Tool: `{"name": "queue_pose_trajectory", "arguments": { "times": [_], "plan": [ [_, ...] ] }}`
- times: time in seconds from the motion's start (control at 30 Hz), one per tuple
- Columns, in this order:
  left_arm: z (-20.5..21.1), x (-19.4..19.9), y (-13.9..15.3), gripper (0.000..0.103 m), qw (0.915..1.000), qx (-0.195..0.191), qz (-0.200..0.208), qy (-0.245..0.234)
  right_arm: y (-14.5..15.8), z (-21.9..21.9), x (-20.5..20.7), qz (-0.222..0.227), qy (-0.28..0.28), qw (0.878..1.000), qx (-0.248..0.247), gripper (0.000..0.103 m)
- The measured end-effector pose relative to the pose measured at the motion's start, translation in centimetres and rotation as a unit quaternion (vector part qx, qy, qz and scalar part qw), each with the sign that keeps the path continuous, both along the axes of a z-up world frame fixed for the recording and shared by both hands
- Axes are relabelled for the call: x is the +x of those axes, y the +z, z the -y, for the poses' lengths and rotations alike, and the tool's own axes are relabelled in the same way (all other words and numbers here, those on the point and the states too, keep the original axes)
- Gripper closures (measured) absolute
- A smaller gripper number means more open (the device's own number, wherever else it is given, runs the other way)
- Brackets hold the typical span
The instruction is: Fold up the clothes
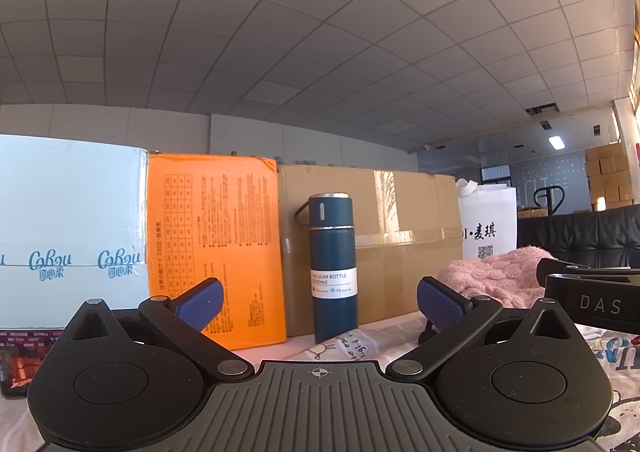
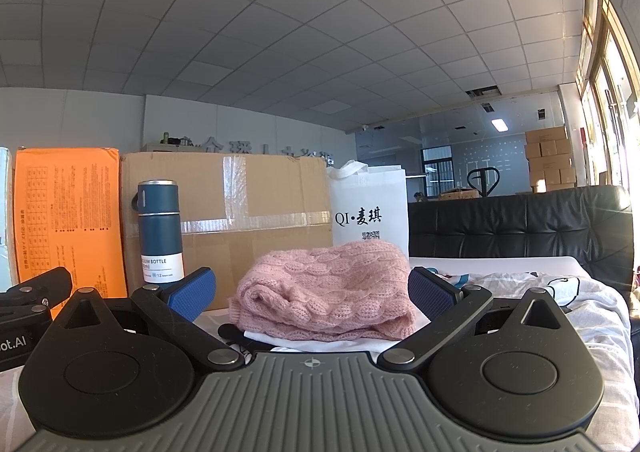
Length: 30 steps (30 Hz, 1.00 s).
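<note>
The pink sweater (image 2: 326,288) lay already folded in a thick bundle on a white garment (image 2: 304,342), w/ the patterned sheet (image 2: 580,304) beneath, toward the desk's back edge, prob. stacked to keep space free. Whether more folding was due, can't tell. Right tongs (image 2: 312,292) released, spread wide either side of it, gripping nothing. Left tongs (image 1: 318,302) likewise released, facing the bottle (image 1: 333,268) before the boxes (image 1: 400,236).
</note>
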<state>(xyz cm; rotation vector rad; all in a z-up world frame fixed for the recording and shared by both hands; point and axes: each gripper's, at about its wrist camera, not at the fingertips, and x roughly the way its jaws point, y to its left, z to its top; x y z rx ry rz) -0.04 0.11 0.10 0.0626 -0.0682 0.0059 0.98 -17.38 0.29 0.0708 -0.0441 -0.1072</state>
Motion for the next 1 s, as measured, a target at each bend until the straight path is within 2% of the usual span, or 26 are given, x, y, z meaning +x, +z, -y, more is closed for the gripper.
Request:
{"name": "queue_pose_trajectory", "arguments": {
  "times": [0.63,0.8,1.0],
  "plan": [
    [-0.1,0.0,0.0,0.000,1.0000,-0.001,0.001,0.000,0.0,0.0,0.0,0.001,0.002,1.000,0.000,0.000],
    [-0.2,-0.4,0.0,0.000,0.9999,-0.006,0.011,-0.001,0.1,0.2,-0.7,0.020,0.013,1.000,0.007,0.000],
    [-0.2,-1.0,0.1,0.000,0.9993,-0.007,0.036,0.004,0.1,0.8,-2.1,0.065,0.030,0.997,0.037,0.000]
  ]
}}
